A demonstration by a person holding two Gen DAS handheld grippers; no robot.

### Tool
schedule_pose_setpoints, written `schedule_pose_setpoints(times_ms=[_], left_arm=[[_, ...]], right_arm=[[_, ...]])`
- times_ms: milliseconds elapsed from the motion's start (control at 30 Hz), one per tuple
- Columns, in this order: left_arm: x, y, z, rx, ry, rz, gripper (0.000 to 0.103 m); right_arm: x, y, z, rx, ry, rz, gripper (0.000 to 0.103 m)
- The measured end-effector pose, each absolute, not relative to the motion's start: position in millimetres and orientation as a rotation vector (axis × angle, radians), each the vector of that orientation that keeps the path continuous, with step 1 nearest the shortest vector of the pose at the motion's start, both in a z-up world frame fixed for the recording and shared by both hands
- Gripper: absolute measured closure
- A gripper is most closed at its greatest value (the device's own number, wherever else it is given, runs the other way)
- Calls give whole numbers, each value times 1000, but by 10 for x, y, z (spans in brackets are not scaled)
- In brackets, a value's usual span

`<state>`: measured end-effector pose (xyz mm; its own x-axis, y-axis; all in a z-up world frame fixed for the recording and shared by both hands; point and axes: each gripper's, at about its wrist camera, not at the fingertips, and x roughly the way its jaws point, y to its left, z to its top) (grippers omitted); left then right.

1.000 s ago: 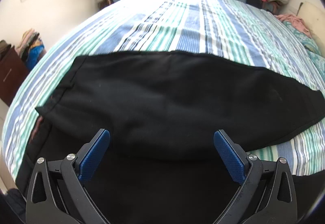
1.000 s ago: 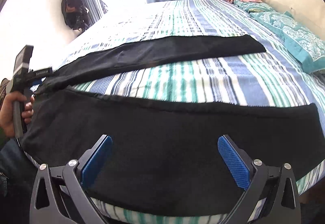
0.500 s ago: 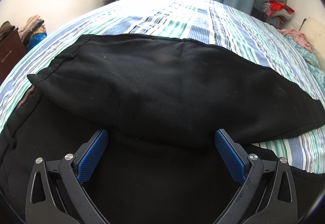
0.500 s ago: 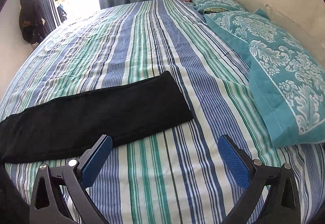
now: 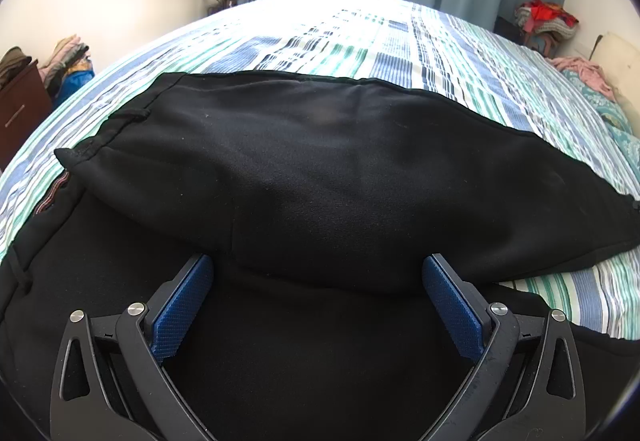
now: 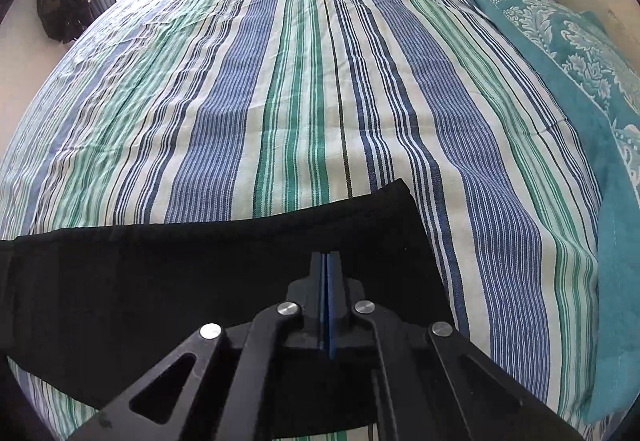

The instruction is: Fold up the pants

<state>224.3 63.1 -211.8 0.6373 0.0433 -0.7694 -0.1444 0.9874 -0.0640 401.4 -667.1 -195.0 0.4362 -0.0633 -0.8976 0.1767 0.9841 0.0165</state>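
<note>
Right wrist view: my right gripper point(image 6: 327, 261) has its fingers pressed together over the cuff end of the one pair of black pants point(image 6: 224, 273); I can't confirm cloth between them. The pants' long axis runs leftward across the striped bed point(image 6: 320, 89). My left gripper point(image 5: 318, 293) is spread wide, empty, above the waist end.

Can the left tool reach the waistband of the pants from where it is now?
Probably yes. The left tool is open over the pants, and the waistband lies ahead to its left with nothing between.
</note>
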Motion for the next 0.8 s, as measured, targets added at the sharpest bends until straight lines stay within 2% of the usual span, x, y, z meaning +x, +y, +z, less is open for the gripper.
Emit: schedule_pose_setpoints(times_ms=[100, 267, 367, 433, 467, 500, 533, 567, 600, 800], left_arm=[[2243, 631, -2119, -123, 875, 108, 0], [2248, 628, -2114, -117, 882, 112, 0], [2246, 621, -2111, -112, 884, 115, 0], [2245, 622, -2111, -112, 884, 115, 0], [2245, 622, -2112, -112, 885, 115, 0], [2244, 623, -2112, -111, 885, 115, 0], [2243, 624, -2113, -111, 885, 115, 0], [2244, 622, -2112, -112, 884, 115, 0], [2243, 623, -2113, -111, 884, 115, 0], [2242, 626, -2114, -112, 883, 115, 0]], right_arm=[[3628, -6464, -1721, 16, 1042, -98, 103], [2563, -6269, -1352, 45, 926, -64, 103], [1940, -6267, -1368, 105, 925, -75, 103], [1717, -6358, -1438, 140, 943, -105, 99], [1683, -6434, -1484, 165, 967, -119, 86], [1687, -6515, -1501, 189, 978, -137, 62], [1718, -6584, -1481, 210, 963, -147, 52], [1785, -6642, -1445, 228, 938, -145, 35], [1900, -6695, -1409, 238, 923, -138, 31], [3200, -6929, -1406, 248, 957, -118, 31]])
